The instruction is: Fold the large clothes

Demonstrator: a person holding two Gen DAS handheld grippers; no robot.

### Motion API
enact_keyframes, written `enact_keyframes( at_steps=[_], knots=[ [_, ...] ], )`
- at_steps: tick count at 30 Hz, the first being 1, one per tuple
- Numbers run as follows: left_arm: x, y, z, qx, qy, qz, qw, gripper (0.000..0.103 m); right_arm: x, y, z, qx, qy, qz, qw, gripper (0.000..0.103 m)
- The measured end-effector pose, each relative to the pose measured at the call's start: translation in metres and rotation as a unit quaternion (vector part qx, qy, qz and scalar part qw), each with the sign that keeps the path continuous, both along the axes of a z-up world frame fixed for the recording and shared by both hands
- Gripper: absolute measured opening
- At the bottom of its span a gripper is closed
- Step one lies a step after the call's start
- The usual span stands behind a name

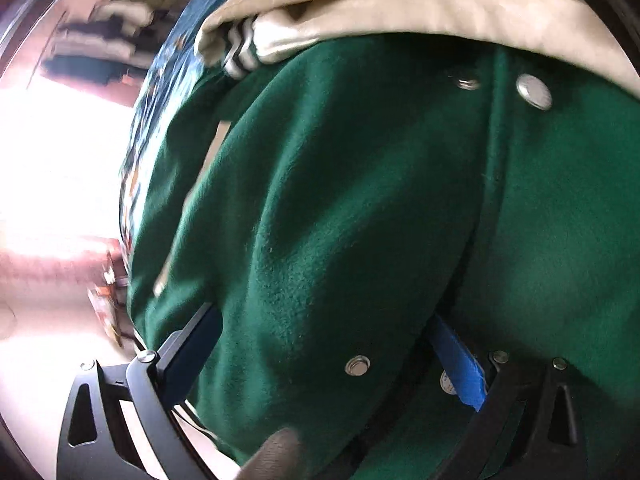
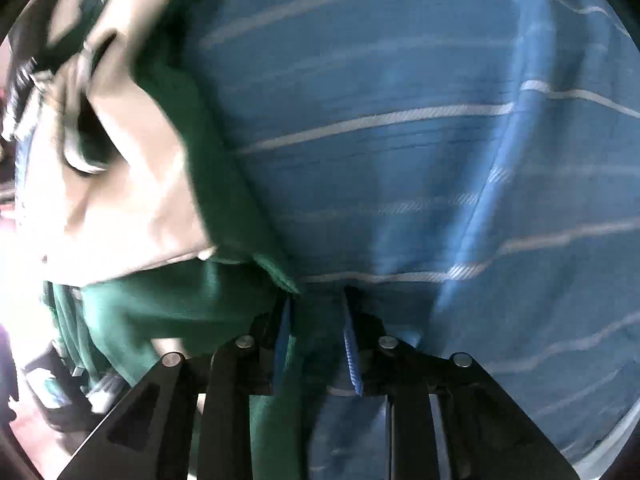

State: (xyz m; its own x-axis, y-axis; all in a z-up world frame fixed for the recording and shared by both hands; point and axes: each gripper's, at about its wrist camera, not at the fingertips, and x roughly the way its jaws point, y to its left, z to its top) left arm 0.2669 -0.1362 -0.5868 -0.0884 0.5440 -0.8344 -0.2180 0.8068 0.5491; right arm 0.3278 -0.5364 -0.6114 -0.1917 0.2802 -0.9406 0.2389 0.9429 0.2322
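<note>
Blue striped bedding point(image 2: 400, 120) fills my right view, and glare whites out the room on the left. I can read no writing: the jacket point(image 1: 320, 200) shows only blank metal snaps point(image 1: 534, 91). My left gripper point(image 1: 320, 344) stands wide, with a thick green fold bunched between its pads. My right gripper point(image 2: 316, 332) is pinched narrow on the jacket's edge (the fingertips are buried). A cream sleeve point(image 1: 400, 0) lies across the top.

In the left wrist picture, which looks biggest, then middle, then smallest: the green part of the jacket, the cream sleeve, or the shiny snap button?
1. Green jacket body, filling most of the picture.
2. Cream sleeve, across the top.
3. Snap button, tiny.
The camera's closeness inflates the green part, though the order stays clear.
</note>
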Motion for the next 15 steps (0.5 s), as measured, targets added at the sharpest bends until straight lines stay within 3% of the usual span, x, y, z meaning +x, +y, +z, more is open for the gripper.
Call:
enact_keyframes(
  at_steps=[3,5,10,12,15],
  knots=[
    [-0.007,0.024,0.016,-0.063,-0.019,0.045,0.9968,0.103,0.010,0.009,0.012,-0.026,0.015,0.014,0.999,0.025],
    [-0.023,0.046,0.040,-0.092,-0.047,0.089,0.9907,0.103,0.018,0.036,0.026,0.003,0.014,0.002,1.000,0.029],
    [-0.074,0.087,0.100,-0.063,-0.083,0.097,0.9899,0.103,-0.012,0.098,0.067,0.084,0.040,0.022,0.995,0.043],
    [-0.091,0.094,0.110,-0.043,-0.083,0.090,0.9916,0.103,-0.025,0.132,0.069,0.113,0.058,0.029,0.992,0.046],
    [-0.104,0.095,0.112,-0.044,-0.075,0.085,0.9926,0.103,-0.068,0.190,0.066,0.135,0.089,0.051,0.985,0.047]
  ],
)
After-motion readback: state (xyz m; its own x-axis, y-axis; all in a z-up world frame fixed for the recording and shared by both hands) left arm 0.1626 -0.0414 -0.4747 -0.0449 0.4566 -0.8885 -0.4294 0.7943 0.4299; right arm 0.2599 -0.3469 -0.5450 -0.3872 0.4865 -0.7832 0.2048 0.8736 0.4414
